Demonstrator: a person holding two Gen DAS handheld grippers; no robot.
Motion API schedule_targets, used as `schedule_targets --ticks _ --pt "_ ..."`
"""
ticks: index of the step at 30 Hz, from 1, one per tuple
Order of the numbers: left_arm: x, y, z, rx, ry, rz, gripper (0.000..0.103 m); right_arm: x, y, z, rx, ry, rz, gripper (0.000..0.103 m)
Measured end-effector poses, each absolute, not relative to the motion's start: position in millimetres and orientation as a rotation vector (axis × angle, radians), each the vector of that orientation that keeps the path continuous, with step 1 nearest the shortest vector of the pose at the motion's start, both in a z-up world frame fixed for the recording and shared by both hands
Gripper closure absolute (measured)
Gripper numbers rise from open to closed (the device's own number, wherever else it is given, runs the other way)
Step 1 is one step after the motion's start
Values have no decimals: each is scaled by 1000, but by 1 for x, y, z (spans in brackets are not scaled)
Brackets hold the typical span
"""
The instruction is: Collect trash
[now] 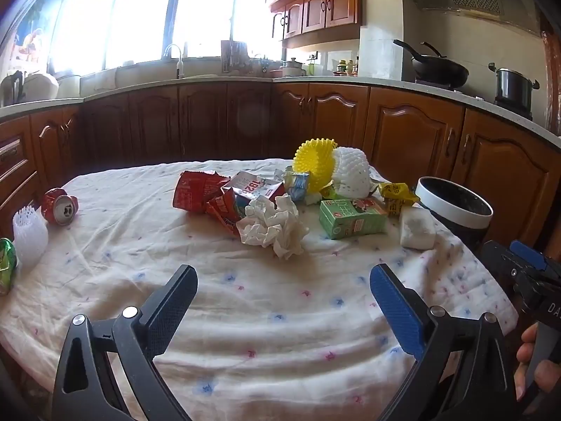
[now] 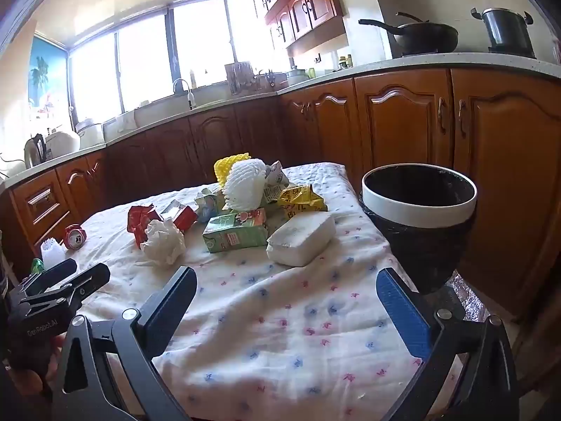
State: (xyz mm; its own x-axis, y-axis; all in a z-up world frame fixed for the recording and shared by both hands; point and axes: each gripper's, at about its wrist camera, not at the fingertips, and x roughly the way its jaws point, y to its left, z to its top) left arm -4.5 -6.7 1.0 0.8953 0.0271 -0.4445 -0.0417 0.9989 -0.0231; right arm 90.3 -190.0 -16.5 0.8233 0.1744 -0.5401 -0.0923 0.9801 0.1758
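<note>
We hold both the left gripper [image 1: 283, 282] and right gripper [image 2: 286, 285] spread wide, empty, facing crumpled white tissue [image 1: 274, 226], a green juice carton [image 2: 236, 231] and a foam block [image 2: 302, 239].

Daylight enters through the windows [image 1: 147, 17] behind the sink; panes blown out to white in both views, glare bleeding onto frames and nearby upper cabinets [image 1: 315, 3]. Tabletop cloth [image 1: 266, 301] brightly, evenly lit, shadows soft and falling toward camera. Lower cabinet fronts [image 2: 403, 119] darker. Strong fisheye bending of counter lines; black vignette at corners. Focus acceptable, slight softness overall.
</note>
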Motion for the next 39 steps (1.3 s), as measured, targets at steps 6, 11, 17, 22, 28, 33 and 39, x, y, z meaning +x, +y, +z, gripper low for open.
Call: schedule_targets --ticks 6,11,17,22,28,33,39 --pt "-6 -8 -4 -69 472 37 3 81 -189 -7 111 517 141 0" --pt "-4 3 -2 -87 481 23 4 74 -183 -4 66 495 125 0" --pt "-7 4 0 -90 481 19 4 69 -185 0 66 470 96 0" --pt "-6 5 1 -88 484 20 4 71 -186 -1 76 481 99 0" --pt "-7 4 1 -88 483 18 4 69 -181 -3 62 475 108 0" --pt "-7 4 2 -84 480 18 4 68 -179 -3 62 473 117 0" --pt "-8 4 2 -84 478 21 4 67 -179 -1 62 468 125 0"
